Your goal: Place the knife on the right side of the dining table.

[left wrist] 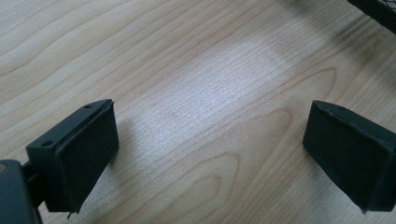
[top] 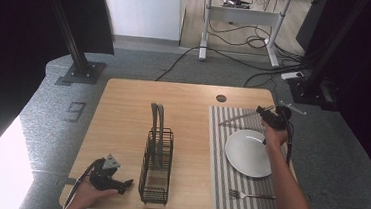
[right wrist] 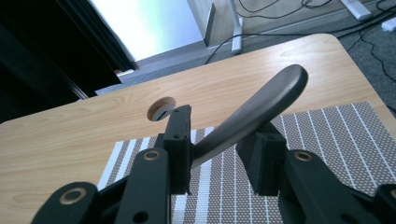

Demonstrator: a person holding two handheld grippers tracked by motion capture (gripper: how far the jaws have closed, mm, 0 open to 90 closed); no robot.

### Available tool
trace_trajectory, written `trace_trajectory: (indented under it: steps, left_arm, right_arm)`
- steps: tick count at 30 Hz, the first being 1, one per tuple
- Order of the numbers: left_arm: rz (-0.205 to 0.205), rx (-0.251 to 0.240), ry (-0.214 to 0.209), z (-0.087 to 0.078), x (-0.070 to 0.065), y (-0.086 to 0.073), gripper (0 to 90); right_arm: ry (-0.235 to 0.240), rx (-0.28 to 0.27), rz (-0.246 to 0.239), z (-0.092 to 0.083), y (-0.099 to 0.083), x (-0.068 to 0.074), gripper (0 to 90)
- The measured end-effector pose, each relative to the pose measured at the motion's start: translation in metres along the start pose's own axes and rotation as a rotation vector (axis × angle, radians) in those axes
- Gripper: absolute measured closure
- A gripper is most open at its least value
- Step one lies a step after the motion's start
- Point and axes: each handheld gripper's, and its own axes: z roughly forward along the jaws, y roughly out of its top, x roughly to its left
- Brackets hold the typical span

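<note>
Right gripper (right wrist: 219,154) has a grey utensil handle (right wrist: 261,105), prob. a knife, slanting up between its jaws; pads look slack, so loosely open rather than clamped. Striped placemat (right wrist: 327,135) lies just below it, white plate (top: 247,152) near. Left gripper (left wrist: 210,154) rests wide open on bare counter (left wrist: 187,70), wire rack (top: 156,165) beside.

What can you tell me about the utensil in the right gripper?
The utensil is a slim piece of dull grey metal with a rounded handle end. It sits slanted between the fingers of the right gripper, leaning on one finger; whether they clamp it is unclear. In the high view it stretches leftward over the far edge of the striped placemat, beyond the white plate.
</note>
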Motion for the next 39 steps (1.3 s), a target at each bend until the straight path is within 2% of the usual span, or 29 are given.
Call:
trace_trajectory:
  steps: [8, 12, 14, 23, 39]
  left_arm:
    - [0.0, 0.0, 0.0, 0.0, 0.0, 0.0, 3.3]
    - [0.0, 0.0, 0.0, 0.0, 0.0, 0.0, 3.3]
    - [-0.001, 0.0, 0.0, 0.0, 0.0, 0.0, 3.3]
    - [0.001, 0.001, -0.001, 0.0, 0.0, 0.0, 3.3]
    - [0.002, 0.001, -0.002, 0.0, -0.001, 0.0, 3.3]
  right_arm:
    - [-0.015, 0.032, 0.042, 0.003, -0.007, -0.011, 60.9]
    - [-0.02, 0.064, 0.096, 0.006, -0.011, -0.02, 59.6]
    - [-0.02, 0.068, 0.105, 0.006, -0.012, -0.021, 59.4]
    - [-0.038, 0.087, 0.103, 0.009, -0.015, -0.023, 56.4]
    - [-0.053, 0.125, 0.169, 0.018, -0.022, -0.035, 53.7]
